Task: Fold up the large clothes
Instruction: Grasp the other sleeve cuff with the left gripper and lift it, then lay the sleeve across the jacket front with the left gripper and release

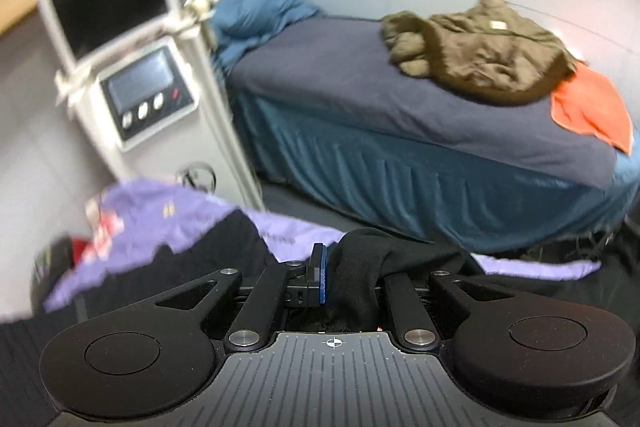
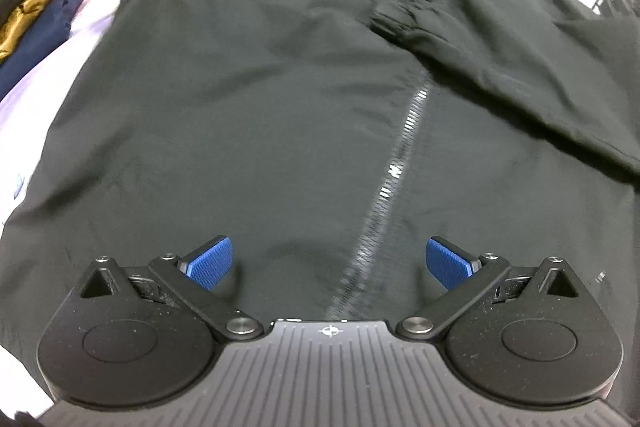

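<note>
Left gripper [image 1: 344, 279] clenched on black jacket [image 2: 260, 107], right gripper [image 2: 328, 263] released above; perhaps folded clothes [image 2: 36, 15] beside.

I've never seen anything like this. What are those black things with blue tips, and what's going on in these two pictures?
They are two hand-held grippers a person carries, one per hand, each with a camera looking along its fingers. The left view shows the left hand-held gripper shut on a bunch of black jacket cloth, with a bed holding a brown garment beyond. The right view looks down on the black jacket spread flat, zipper visible; the right hand-held gripper is open, holding nothing.
</note>
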`<action>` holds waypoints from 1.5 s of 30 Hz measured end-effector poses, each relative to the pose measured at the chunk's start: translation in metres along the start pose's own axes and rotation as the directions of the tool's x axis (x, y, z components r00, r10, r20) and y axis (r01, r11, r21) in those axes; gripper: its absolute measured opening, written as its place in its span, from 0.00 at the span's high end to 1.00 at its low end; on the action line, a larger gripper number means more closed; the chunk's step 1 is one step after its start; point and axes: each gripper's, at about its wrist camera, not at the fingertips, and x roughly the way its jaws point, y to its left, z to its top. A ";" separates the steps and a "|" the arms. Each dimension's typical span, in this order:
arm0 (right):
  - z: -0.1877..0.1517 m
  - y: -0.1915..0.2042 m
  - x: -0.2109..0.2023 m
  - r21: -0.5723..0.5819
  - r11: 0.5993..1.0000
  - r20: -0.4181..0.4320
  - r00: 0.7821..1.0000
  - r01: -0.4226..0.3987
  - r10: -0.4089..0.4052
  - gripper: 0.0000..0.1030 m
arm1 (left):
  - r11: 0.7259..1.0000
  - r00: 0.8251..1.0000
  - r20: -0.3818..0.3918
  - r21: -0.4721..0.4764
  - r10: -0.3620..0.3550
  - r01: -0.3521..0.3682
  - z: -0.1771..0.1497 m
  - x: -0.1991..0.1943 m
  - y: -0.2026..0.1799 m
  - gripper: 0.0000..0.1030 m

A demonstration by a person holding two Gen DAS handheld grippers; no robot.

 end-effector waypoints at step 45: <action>-0.057 -0.102 -0.022 0.457 0.889 0.048 0.998 0.016 -0.042 0.01 | 0.803 0.741 -0.561 0.208 -0.370 0.558 -0.310 -0.041 -0.374 0.00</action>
